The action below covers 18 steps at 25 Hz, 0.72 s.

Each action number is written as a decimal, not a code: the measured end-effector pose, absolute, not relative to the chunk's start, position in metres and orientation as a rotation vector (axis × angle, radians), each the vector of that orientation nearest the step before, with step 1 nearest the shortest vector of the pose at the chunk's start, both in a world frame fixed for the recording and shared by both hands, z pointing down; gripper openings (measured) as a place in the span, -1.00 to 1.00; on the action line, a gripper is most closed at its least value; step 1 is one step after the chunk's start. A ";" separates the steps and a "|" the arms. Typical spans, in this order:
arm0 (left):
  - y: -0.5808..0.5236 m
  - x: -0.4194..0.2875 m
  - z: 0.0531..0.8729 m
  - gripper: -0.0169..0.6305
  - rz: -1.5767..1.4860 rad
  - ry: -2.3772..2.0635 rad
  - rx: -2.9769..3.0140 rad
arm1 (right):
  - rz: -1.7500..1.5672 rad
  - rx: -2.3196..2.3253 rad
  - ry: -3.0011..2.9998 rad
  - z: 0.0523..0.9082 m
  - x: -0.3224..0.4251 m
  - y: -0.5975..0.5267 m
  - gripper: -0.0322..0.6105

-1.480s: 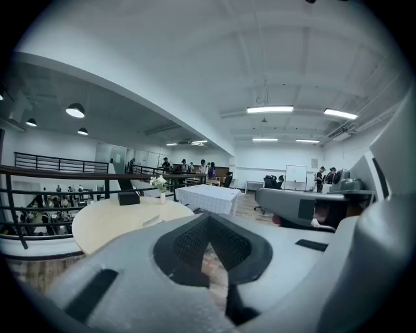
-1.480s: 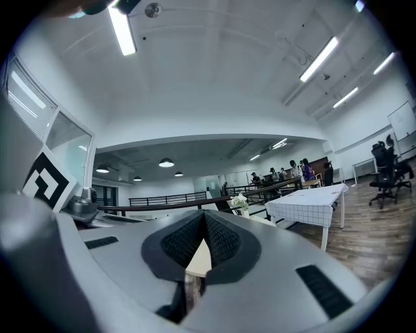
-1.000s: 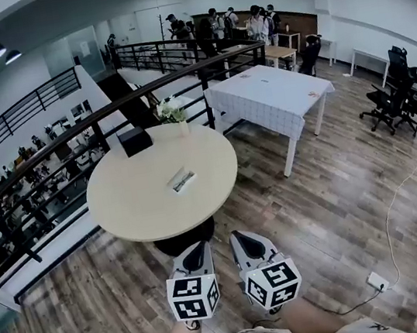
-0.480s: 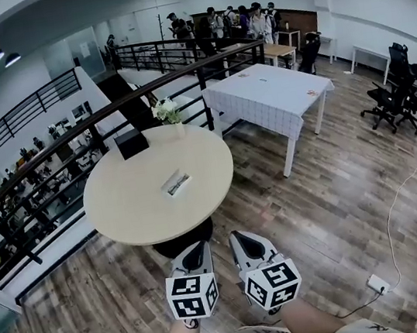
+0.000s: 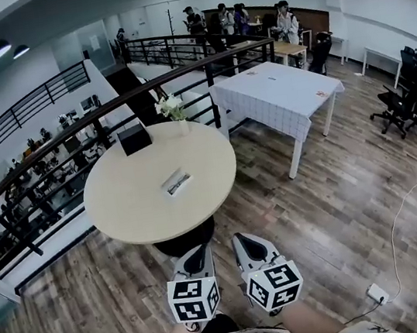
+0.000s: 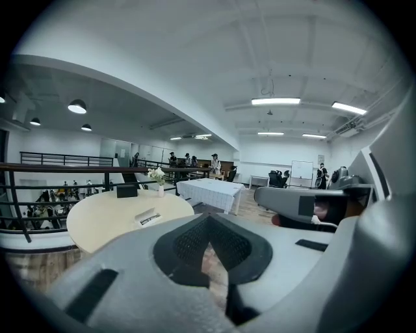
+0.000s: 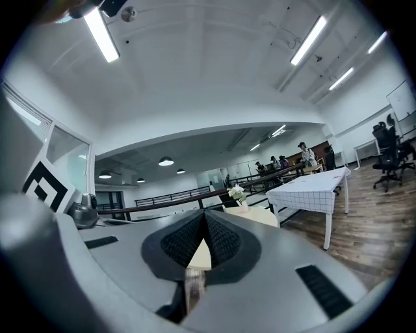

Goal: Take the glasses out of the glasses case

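The glasses case (image 5: 177,181), a small pale box with a dark inside, lies near the middle of the round beige table (image 5: 132,205). In the left gripper view the case (image 6: 148,217) shows far ahead on that table (image 6: 104,224). Both grippers are held low in front of the person, well short of the table's near edge. My left gripper (image 5: 199,253) is shut with nothing in it, jaws meeting at the tip (image 6: 208,220). My right gripper (image 5: 243,242) is shut and empty too, its tip (image 7: 205,217) aimed towards the table. No glasses can be made out at this distance.
A black box (image 5: 134,138) and a vase of white flowers (image 5: 173,110) stand at the table's far edge, by a dark railing (image 5: 49,152). A white-clothed table (image 5: 279,92) stands to the right. A cable and socket (image 5: 378,293) lie on the wood floor; people stand far back.
The head view has shifted slightly, so the room sits a little differently in frame. Both grippers stay shut in about the same place below the table.
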<state>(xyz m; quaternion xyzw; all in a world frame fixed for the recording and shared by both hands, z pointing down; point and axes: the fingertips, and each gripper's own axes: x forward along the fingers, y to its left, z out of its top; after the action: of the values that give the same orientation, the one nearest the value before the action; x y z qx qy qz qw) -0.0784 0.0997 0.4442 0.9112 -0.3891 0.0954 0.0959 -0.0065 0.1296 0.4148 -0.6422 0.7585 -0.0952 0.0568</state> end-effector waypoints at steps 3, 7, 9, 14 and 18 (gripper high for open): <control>0.092 -0.073 0.448 -0.91 0.287 -1.163 2.696 | -0.291 -1.928 2.321 0.419 -0.005 0.122 -0.86; 0.076 -0.065 0.448 -0.91 0.291 -1.174 2.692 | -0.294 -1.923 2.326 0.419 0.006 0.109 -0.85; 0.067 -0.061 0.444 -0.91 0.286 -1.173 2.694 | -0.296 -1.923 2.323 0.417 0.011 0.100 -0.85; 0.041 -0.051 0.448 -0.91 0.285 -1.158 2.700 | -0.280 -1.909 2.333 0.416 0.015 0.074 -0.86; 0.012 -0.038 0.448 -0.91 0.286 -1.135 2.712 | -0.286 -1.916 2.326 0.418 0.026 0.044 -0.86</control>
<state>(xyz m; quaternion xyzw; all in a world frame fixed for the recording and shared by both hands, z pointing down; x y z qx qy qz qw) -0.0384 0.0118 0.4482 0.9141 -0.3825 0.0965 0.0940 0.0256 0.0441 0.4175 -0.6320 0.7671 -0.0943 0.0573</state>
